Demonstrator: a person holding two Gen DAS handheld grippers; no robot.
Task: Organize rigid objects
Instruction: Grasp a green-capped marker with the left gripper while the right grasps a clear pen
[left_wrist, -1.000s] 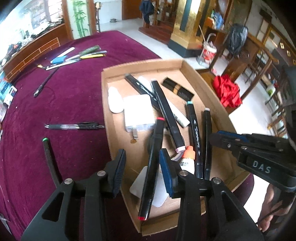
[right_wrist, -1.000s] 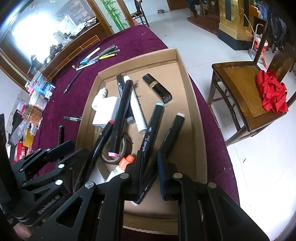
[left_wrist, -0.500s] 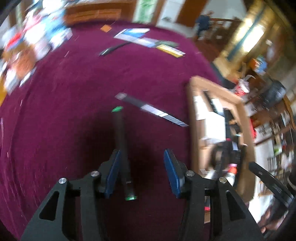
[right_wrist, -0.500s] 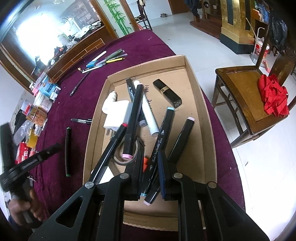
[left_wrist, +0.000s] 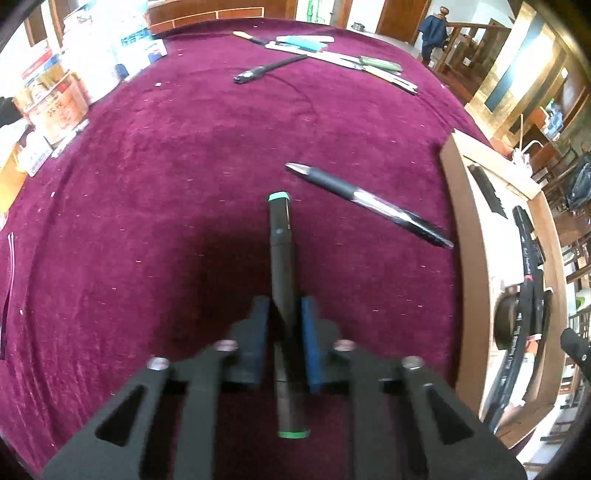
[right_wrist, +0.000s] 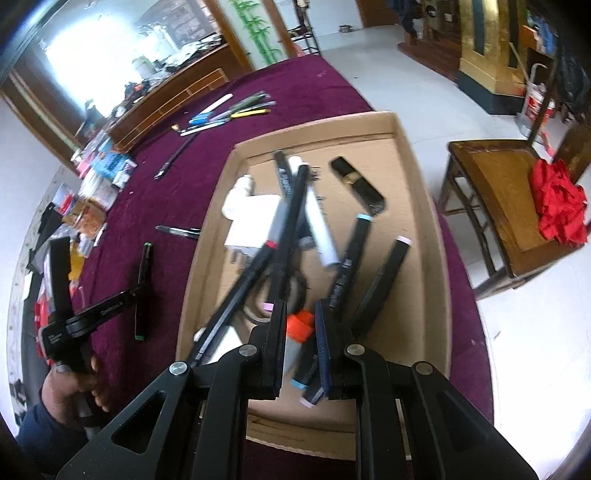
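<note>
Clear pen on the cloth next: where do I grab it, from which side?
Take the clear pen at mid-barrel, behind its dark rubber grip, from above with the fingers straddling it. It lies flat and diagonal on the cloth, open on both sides.

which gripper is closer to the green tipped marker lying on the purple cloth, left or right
Left. The left gripper is closed around the green-tipped marker on the cloth. The right gripper hovers shut over the cardboard tray, well off to the marker's side.
</note>
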